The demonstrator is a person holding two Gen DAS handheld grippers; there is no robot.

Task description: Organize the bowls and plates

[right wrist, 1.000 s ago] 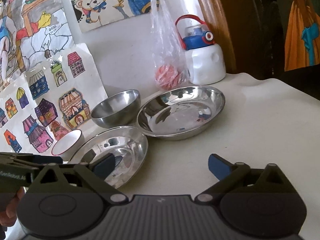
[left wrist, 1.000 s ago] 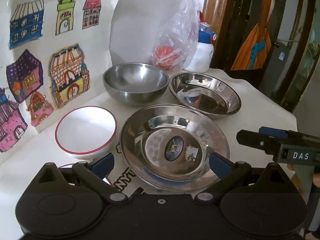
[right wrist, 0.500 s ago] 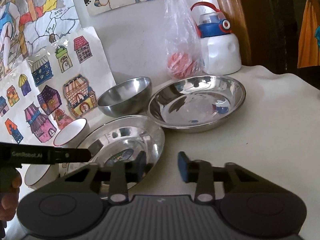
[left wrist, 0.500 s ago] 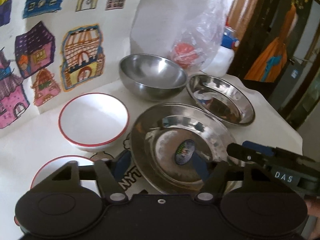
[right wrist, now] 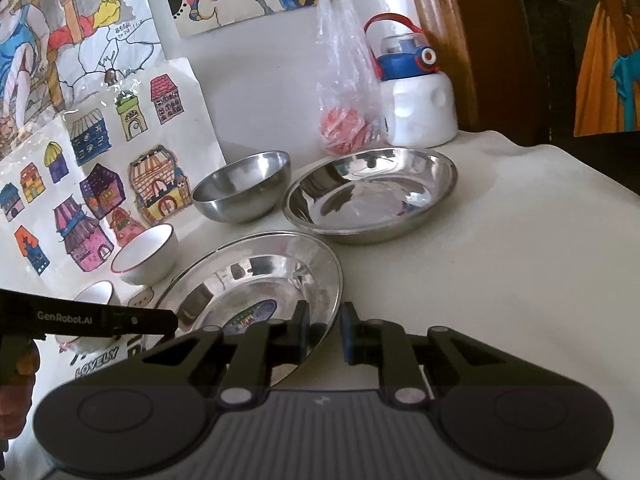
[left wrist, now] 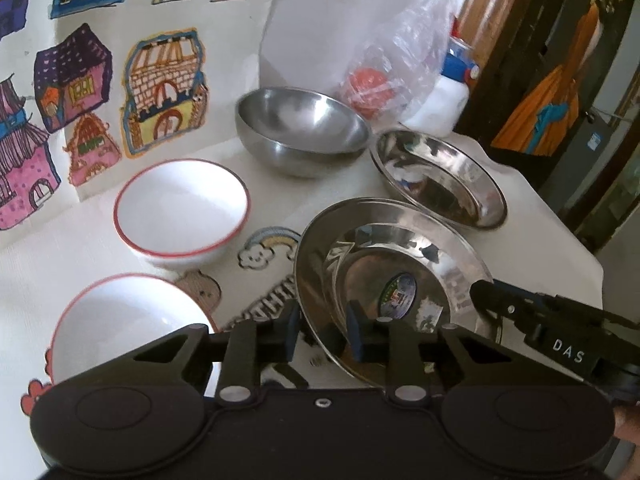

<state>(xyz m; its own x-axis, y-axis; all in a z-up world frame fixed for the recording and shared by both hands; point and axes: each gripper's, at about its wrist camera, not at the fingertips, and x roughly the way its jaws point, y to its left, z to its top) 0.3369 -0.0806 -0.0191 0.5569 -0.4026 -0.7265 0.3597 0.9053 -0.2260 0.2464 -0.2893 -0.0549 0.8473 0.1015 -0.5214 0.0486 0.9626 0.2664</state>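
Steel plate (left wrist: 400,240) rim between both grippers' fingers (left wrist: 289,334)

- You get bright, soft daylight; the steel plates (left wrist: 400,264) throw mirror glare.
- Your left view is slightly motion-blurred.
- Fisheye bends both edges; corners go dark.
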